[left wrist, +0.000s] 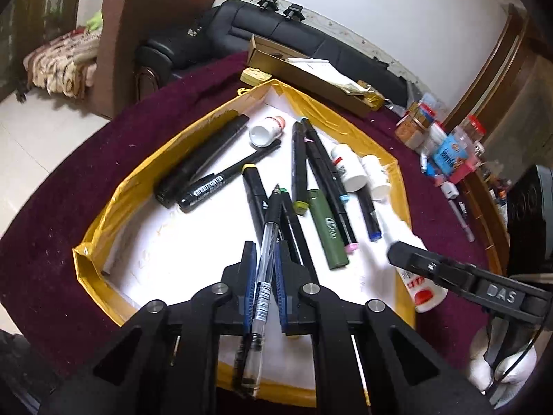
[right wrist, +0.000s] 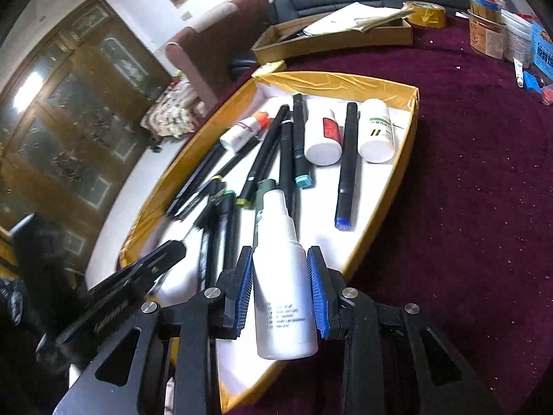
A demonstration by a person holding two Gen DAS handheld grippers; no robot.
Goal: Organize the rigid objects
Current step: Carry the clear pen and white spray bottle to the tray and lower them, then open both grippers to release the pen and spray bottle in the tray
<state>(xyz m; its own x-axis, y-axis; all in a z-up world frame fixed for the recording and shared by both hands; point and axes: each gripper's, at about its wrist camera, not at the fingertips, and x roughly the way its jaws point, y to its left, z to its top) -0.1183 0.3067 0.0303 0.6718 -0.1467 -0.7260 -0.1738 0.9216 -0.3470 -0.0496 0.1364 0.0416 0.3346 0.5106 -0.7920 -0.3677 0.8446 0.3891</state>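
The tray (left wrist: 90, 204) on the table (right wrist: 466, 207) already held most markers and bottles. The left claw (left wrist: 265, 259) pinched a pen (left wrist: 266, 242) above it; the right claw (right wrist: 280, 276) gripped a white bottle (right wrist: 281, 283) over its edge. Judging by this, only these 2 remained to set down.

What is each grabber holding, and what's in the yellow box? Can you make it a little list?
left gripper: shut on a clear pen
right gripper: holding a white bottle between its blue pads
tray: yellow walls, white floor, on a maroon tablecloth
in tray: black markers, a green marker, small white bottles
beyond tray: cardboard box, tape roll
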